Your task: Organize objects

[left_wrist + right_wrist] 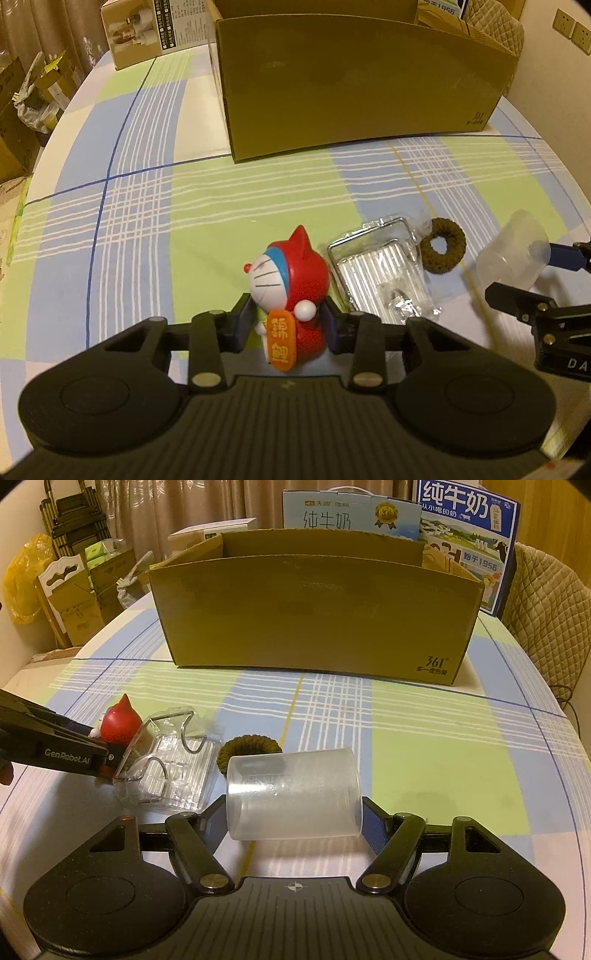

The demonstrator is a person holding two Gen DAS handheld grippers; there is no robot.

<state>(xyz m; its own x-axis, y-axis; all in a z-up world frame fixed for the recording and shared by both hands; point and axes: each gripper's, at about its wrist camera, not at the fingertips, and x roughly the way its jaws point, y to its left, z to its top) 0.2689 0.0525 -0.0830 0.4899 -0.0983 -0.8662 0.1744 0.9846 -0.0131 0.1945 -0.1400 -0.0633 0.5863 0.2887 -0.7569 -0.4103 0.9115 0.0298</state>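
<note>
Figurine (pixel 291 295), red-hooded, upright between the left gripper (pixel 287 325) pads, apparently clamped (right gripper (pixel 293 816) clasps a sideways cup (pixel 293 794)); cardboard box (pixel 354 88) straight ahead.

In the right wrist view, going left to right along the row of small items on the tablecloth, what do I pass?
Left gripper → red cat-hooded figurine → clear plastic package → brown knitted ring → translucent measuring cup, lying sideways between the right gripper's fingers.
</note>
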